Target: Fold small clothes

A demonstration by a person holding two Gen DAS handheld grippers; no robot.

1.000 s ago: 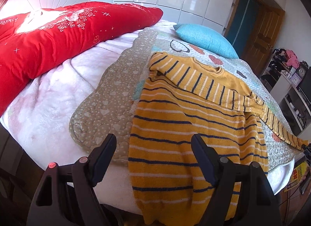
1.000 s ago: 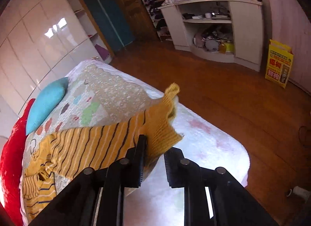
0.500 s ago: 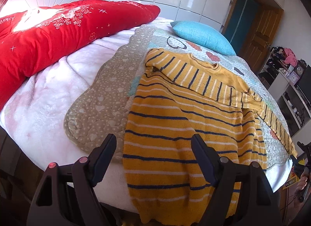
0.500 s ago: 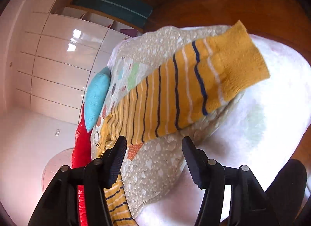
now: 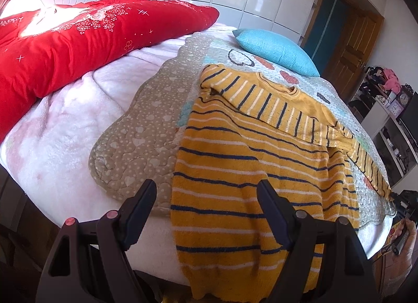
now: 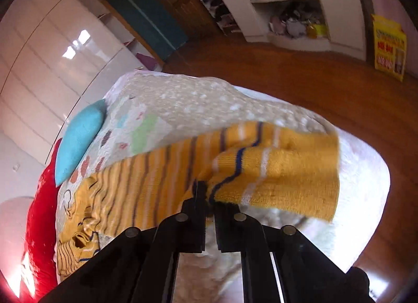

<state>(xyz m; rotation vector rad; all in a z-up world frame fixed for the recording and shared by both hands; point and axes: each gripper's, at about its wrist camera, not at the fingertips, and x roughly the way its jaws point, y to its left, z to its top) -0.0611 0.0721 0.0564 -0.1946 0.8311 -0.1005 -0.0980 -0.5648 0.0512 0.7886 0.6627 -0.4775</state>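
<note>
A yellow sweater [image 5: 243, 164] with navy and white stripes lies spread on the bed, one sleeve folded across its chest and the other stretched toward the bed's right edge. My left gripper [image 5: 206, 198] hovers open over the sweater's hem, nothing between its fingers. In the right wrist view the stretched sleeve [image 6: 277, 170] lies across the quilt, its cuff bunched. My right gripper [image 6: 209, 198] is shut on the sleeve's near edge, the fabric puckered at the pinch.
A beige heart-print quilt [image 5: 146, 130] covers the pink blanket [image 5: 60, 130]. A red duvet [image 5: 65, 39] and a blue pillow [image 5: 277, 49] lie at the head end. Wooden floor [image 6: 326, 83], white shelves [image 6: 295, 8] and a yellow bag [image 6: 389, 44] sit beyond the bed's foot. A hand [image 5: 402, 245] shows at far right.
My right gripper let go of the sleeve, opened wide above it, then came down and closed on the sleeve's near edge. The left gripper stayed still and open.
</note>
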